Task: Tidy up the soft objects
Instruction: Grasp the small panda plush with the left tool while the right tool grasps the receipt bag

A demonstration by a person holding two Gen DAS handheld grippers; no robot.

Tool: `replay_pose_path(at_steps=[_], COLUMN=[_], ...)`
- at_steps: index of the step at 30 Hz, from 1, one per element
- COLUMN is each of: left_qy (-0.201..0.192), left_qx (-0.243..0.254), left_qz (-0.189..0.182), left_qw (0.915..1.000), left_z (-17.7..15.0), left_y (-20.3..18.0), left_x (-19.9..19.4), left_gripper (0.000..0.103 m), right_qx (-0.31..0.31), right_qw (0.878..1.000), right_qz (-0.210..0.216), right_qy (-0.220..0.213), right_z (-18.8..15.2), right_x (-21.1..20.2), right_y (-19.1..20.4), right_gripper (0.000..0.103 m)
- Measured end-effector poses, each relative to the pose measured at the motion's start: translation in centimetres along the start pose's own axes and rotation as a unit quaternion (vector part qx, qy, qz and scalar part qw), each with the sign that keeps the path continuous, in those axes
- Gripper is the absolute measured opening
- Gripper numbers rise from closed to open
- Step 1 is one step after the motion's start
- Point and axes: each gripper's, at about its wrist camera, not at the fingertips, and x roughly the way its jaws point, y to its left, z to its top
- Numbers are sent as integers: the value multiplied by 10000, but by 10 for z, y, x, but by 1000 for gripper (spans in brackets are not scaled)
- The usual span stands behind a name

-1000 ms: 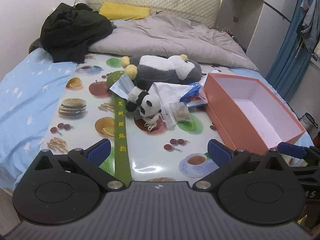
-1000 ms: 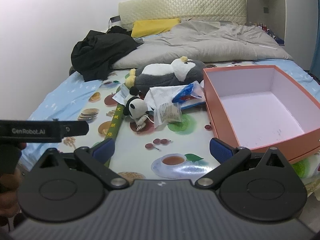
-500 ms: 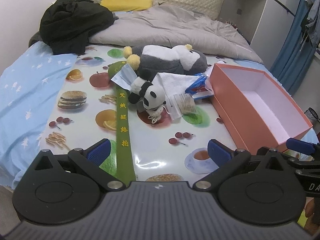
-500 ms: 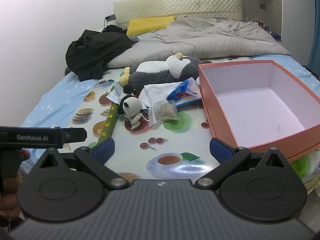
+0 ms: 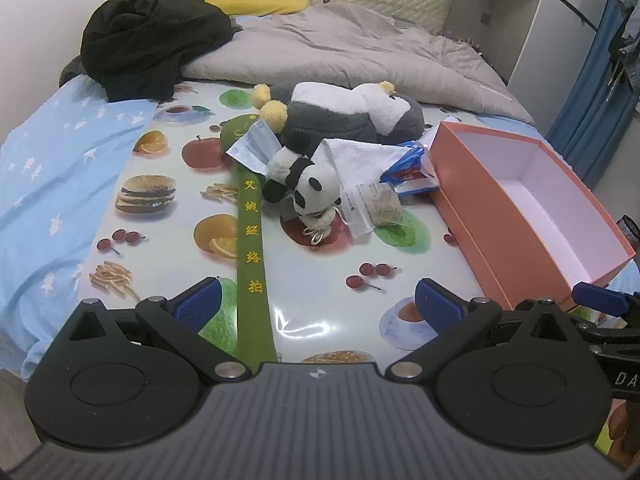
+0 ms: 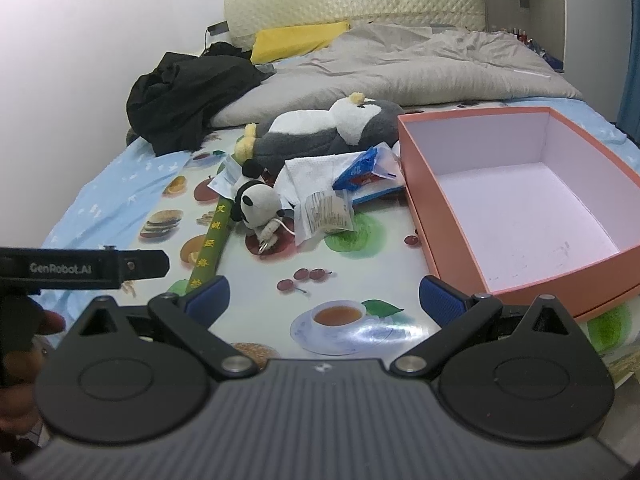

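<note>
Both my left gripper (image 5: 318, 306) and right gripper (image 6: 324, 300) hang with jaws wide apart, holding nothing; the panda plush (image 5: 308, 192) lies mid-bed, well ahead, beside the orange box (image 6: 516, 208).

two plush toys (image 5: 312, 190), one box (image 5: 528, 204), one green strap (image 5: 252, 256).

A bedroom: bed (image 5: 360, 52), headboard (image 6: 352, 4), curtain (image 5: 592, 80).
</note>
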Motion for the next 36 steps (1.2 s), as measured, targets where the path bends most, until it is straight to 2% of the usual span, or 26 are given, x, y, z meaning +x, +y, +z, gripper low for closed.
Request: replay_pose_path(at_steps=[8,15,22,28,36], left_qy=[82,27,60,104,173], left_qx=[-107,-237,-414,-625,-888], left_qz=[-60,-61,-215,-413,-631], left_qw=[9999,9997,9989,9971,9939], left_z=[8,30,51,66,85], left_y=[10,23,29,33,38], left_x=[28,64,101,130,168], left_gripper=[103,103,103,100,94], right_qx=[5,-194,-305,-261,-317], right_qw=[9998,9995,9992,9990,9990], right_qz=[111,130,199,278,193], right_qy=[140,225,143,239,246], right_z=[1,9,25,36,46], right_x=[25,62,102,141,190], right_y=[-2,4,0,-6,-9], right_gripper=[103,103,103,91,91])
